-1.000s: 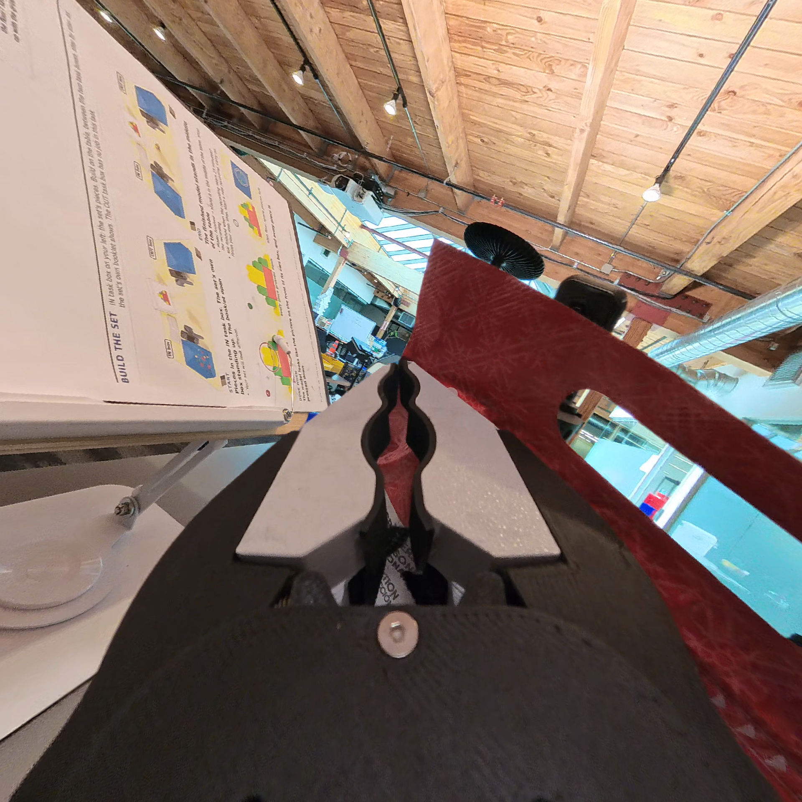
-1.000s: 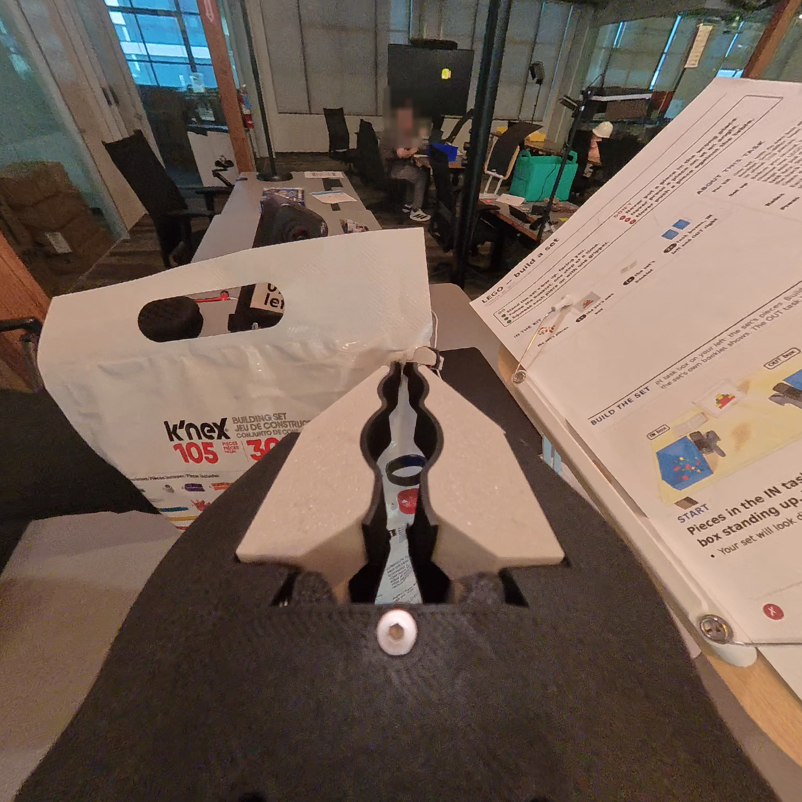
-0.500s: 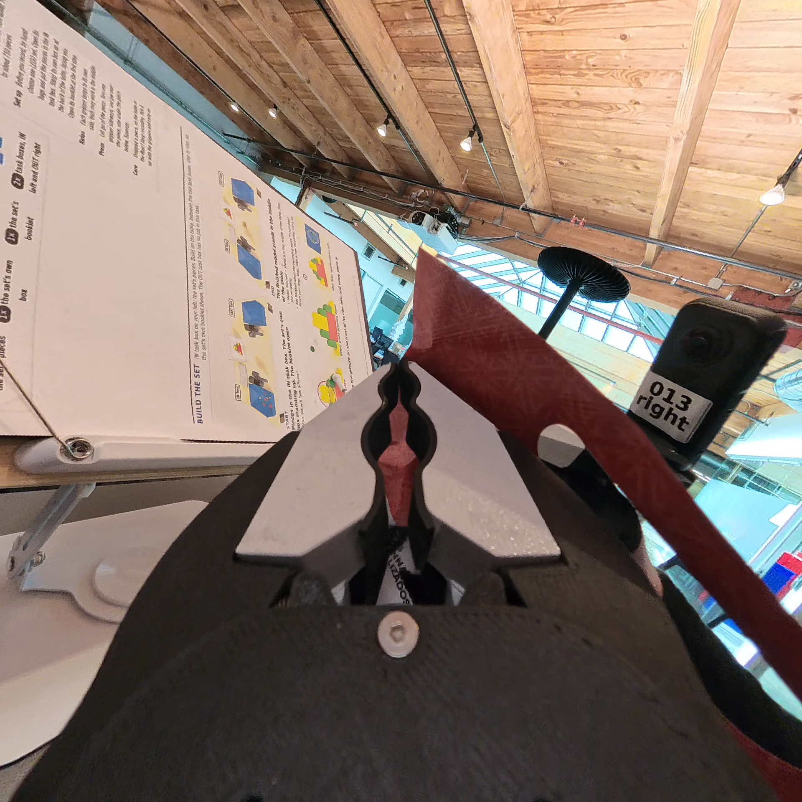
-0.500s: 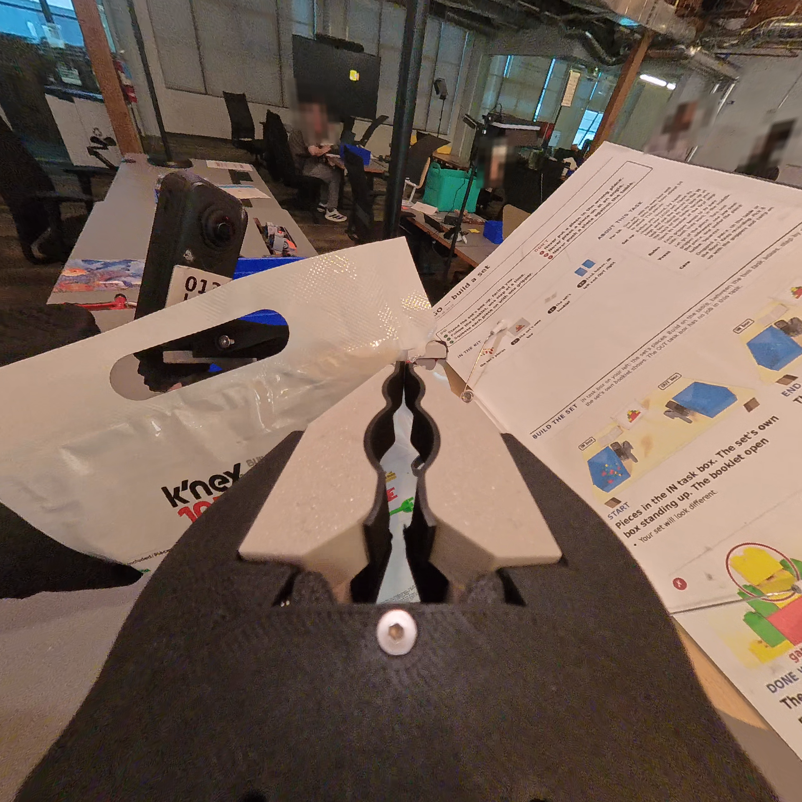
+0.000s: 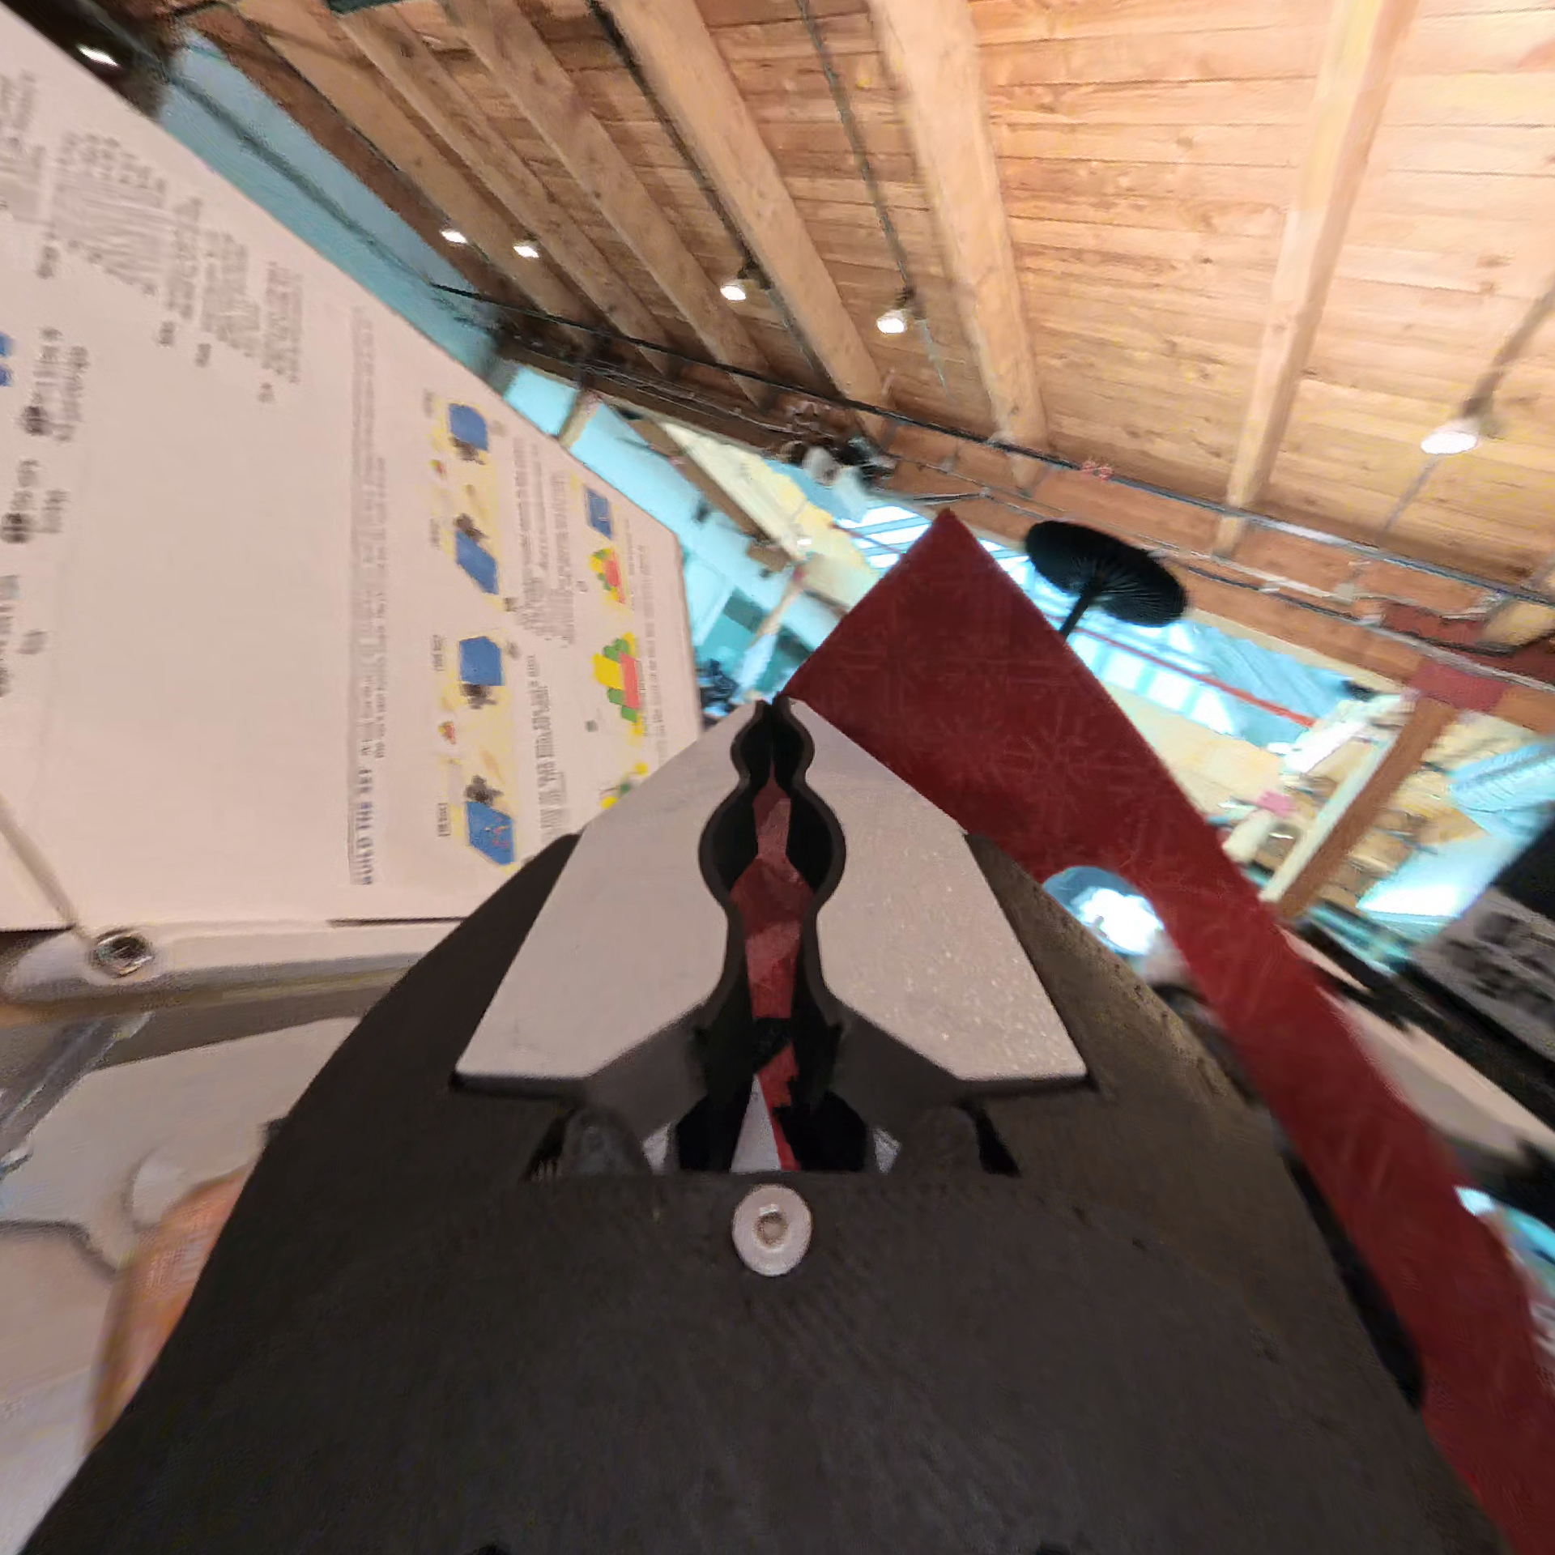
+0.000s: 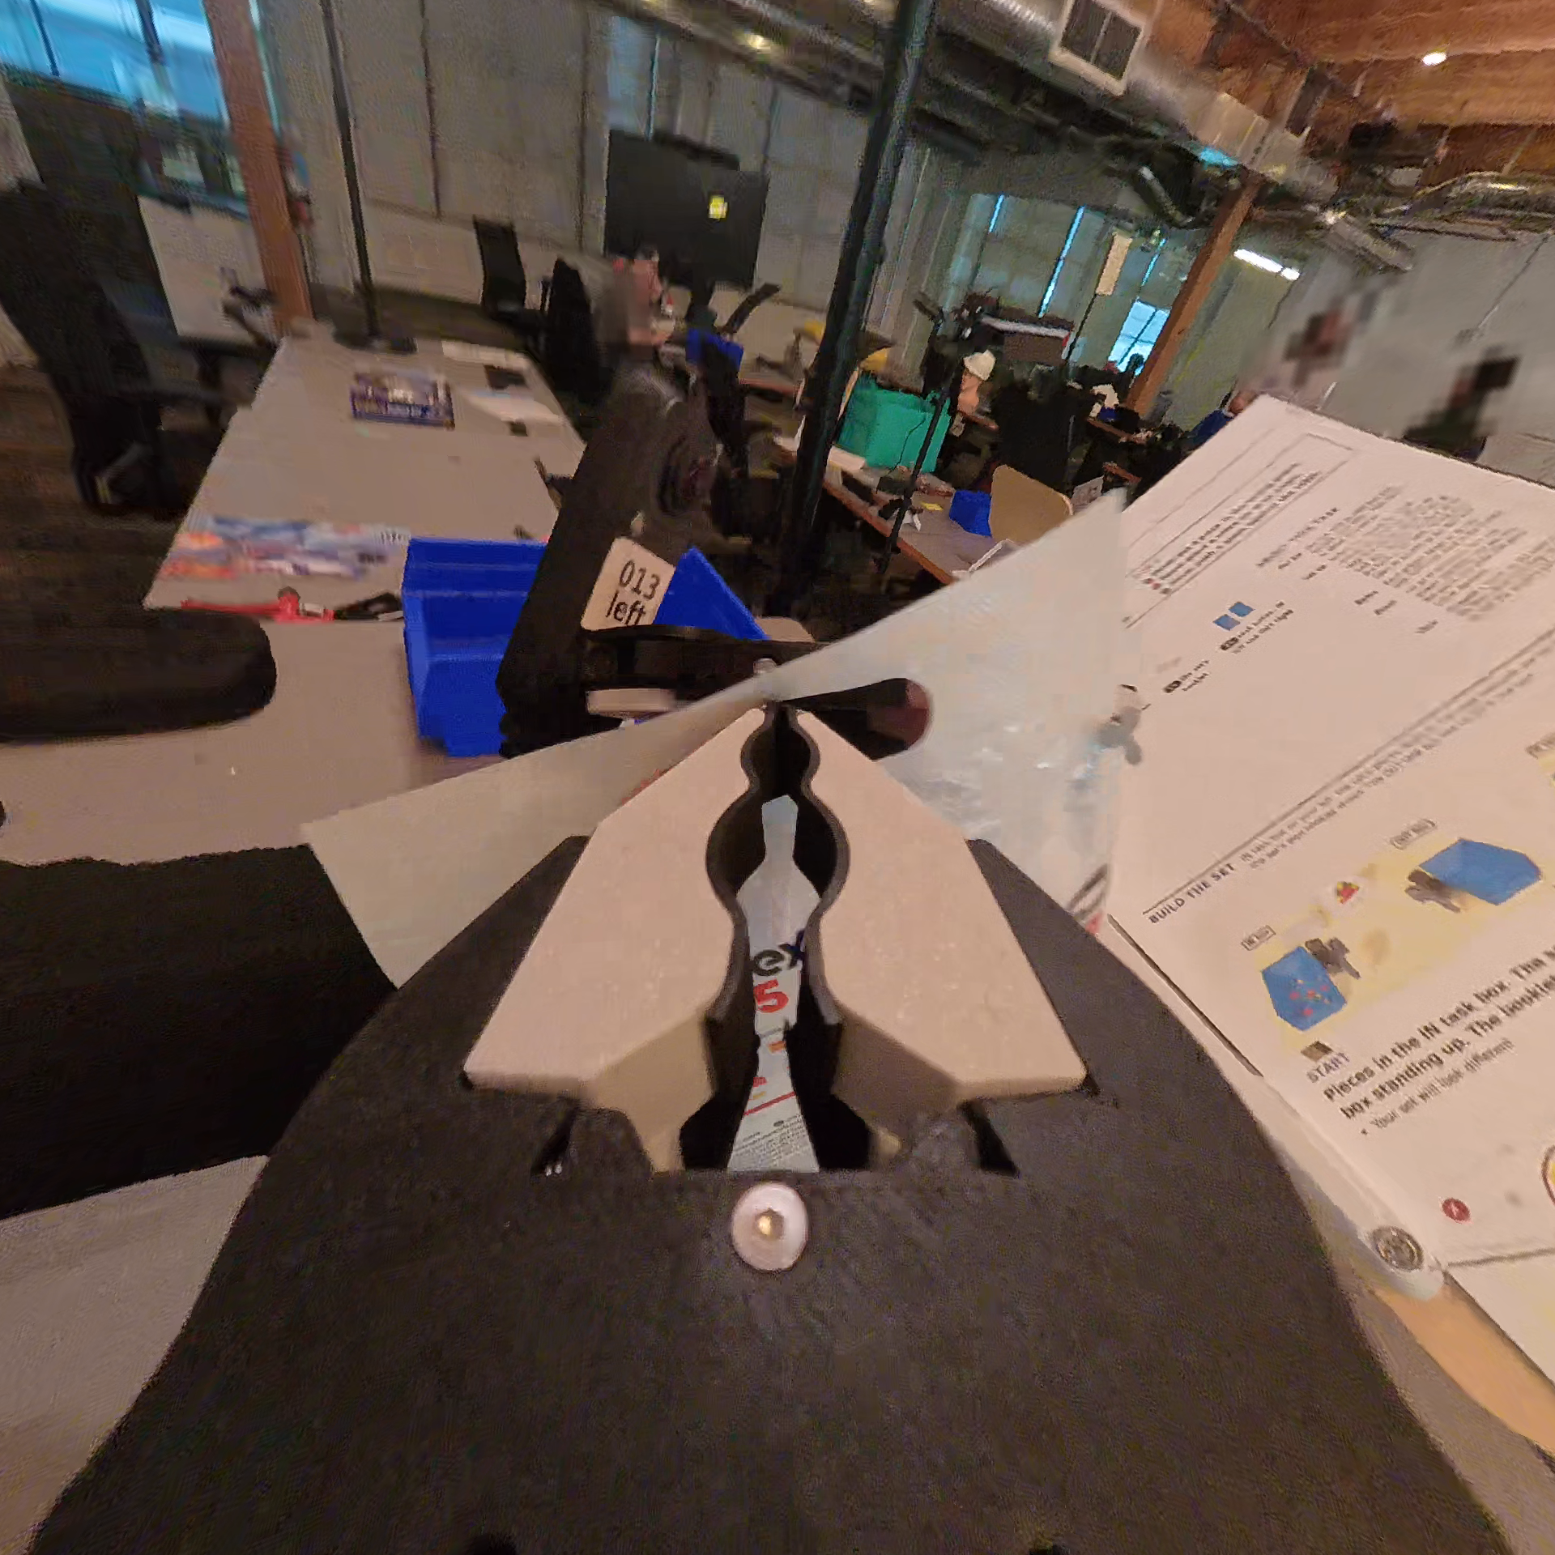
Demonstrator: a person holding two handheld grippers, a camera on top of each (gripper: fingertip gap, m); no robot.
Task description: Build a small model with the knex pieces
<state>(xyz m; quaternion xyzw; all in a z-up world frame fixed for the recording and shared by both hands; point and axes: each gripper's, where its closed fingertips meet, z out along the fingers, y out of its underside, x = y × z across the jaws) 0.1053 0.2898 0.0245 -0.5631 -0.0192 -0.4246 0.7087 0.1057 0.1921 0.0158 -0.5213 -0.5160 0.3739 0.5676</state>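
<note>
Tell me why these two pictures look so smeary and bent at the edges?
Left wrist view: the instruction sheet is smeared by motion, the ceiling beams bow from the wide-angle lens, and the tongs and red bag stay fairly sharp. Right wrist view: the blue bin and desks are soft, and the white bag shows some sheen.

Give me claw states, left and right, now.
Left claw: closed, pinching the red side of the plastic bag.
Right claw: closed, pinching the same bag's white side.
</note>
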